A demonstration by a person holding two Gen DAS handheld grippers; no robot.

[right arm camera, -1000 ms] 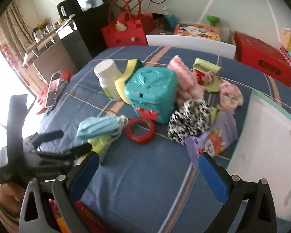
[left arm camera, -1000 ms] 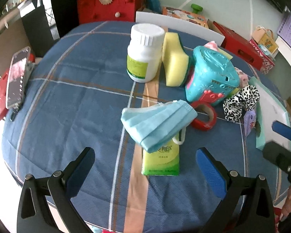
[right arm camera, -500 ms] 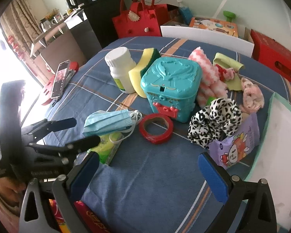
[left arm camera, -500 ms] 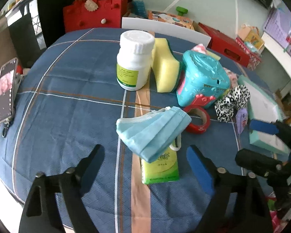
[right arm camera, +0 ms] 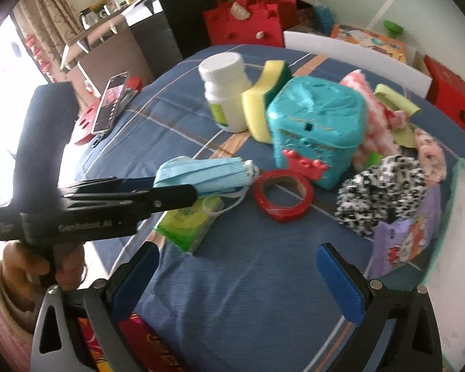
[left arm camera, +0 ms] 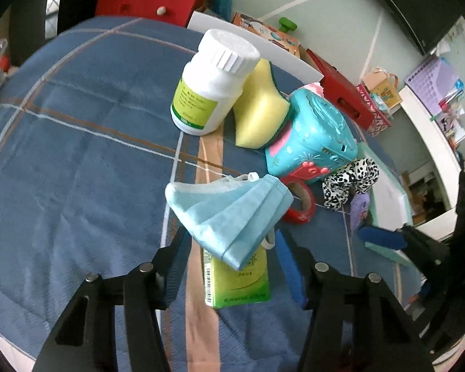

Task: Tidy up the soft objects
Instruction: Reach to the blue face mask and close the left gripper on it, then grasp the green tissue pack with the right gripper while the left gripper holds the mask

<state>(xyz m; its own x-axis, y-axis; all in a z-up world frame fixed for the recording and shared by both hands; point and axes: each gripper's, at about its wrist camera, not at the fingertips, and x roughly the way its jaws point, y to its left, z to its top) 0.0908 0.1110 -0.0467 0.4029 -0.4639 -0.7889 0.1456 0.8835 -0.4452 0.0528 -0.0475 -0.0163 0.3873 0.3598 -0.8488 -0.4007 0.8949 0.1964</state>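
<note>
The face mask (left arm camera: 229, 214) covers the upper part of the green tissue pack (left arm camera: 237, 282) and part of the red tape roll (left arm camera: 299, 204). Contact between mask and left gripper (left arm camera: 232, 248) pads cannot be determined. Bottle (left arm camera: 212, 83) label text is illegible.

The face mask (left arm camera: 229, 214) is pleated, matt blue non-woven cloth. At its 6 o'clock the tissue pack (left arm camera: 237, 282) wears glossy green plastic wrap. The bench (left arm camera: 77, 161) carries a woven, matt blue plaid cloth. The bottle (left arm camera: 212, 83) at 12 o'clock is smooth white plastic with a ribbed cap; beside it the sponge (left arm camera: 257, 111) is porous yellow foam. The tape roll (right arm camera: 283, 194) is shiny red.
</note>
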